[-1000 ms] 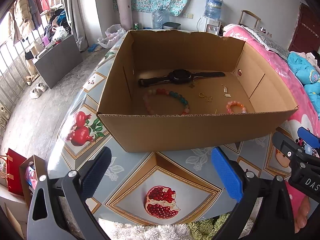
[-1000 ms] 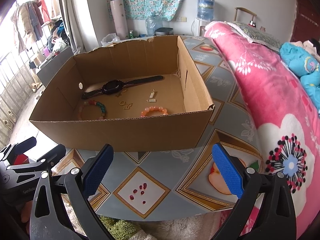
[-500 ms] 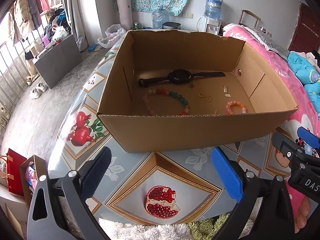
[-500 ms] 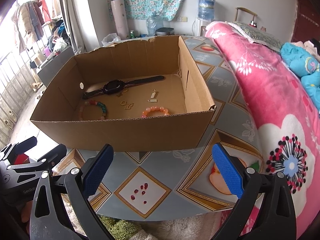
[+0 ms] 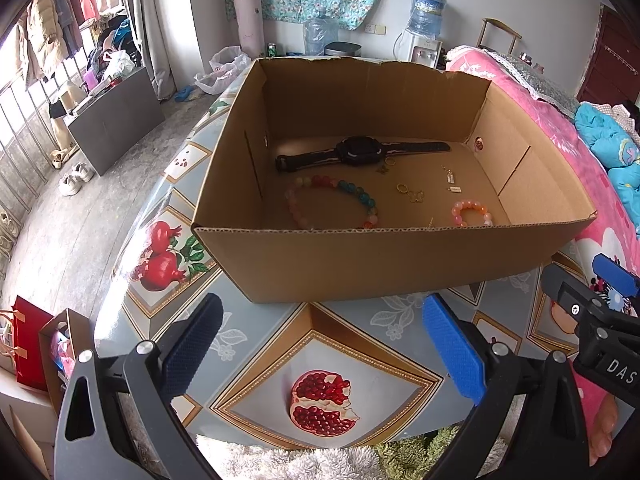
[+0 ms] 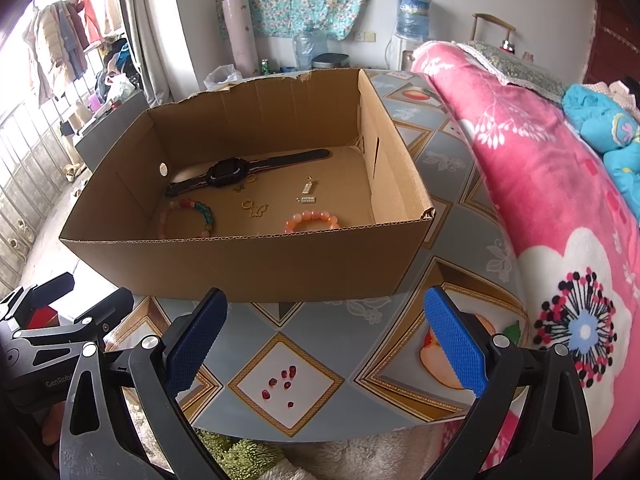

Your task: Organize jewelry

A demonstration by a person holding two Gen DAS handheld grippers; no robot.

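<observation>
Table: covered by a grey-blue cloth printed with pomegranates in gold-edged diamonds; it fills the lower half of both wrist views.
Box: open-topped cardboard, standing on the table at 12 o'clock from both grippers, well beyond their tips; it holds all the jewelry.
Bed cover: pink with flowers, at 3 o'clock in the right wrist view, just beside the table.
Left gripper: jaws spread wide, nothing between the blue pads, hovering over the near table edge at 6 o'clock of its view.
Right gripper: also spread wide and empty, over the near table edge, to the right of the left gripper.
Watch: black, strap laid flat, at the far side of the box floor, about 12 o'clock.
Multicoloured bracelet: red, green and pale beads, near the box's left wall at 10 o'clock from the floor's centre, partly hidden by the front wall.
Orange bracelet: smaller, at 4 o'clock on the floor, close to the front wall.
Gold pieces: a ring and a butterfly-like charm between the two bracelets.
Small pendants: two, at 2 o'clock from the gold pieces; detail too small to tell.
</observation>
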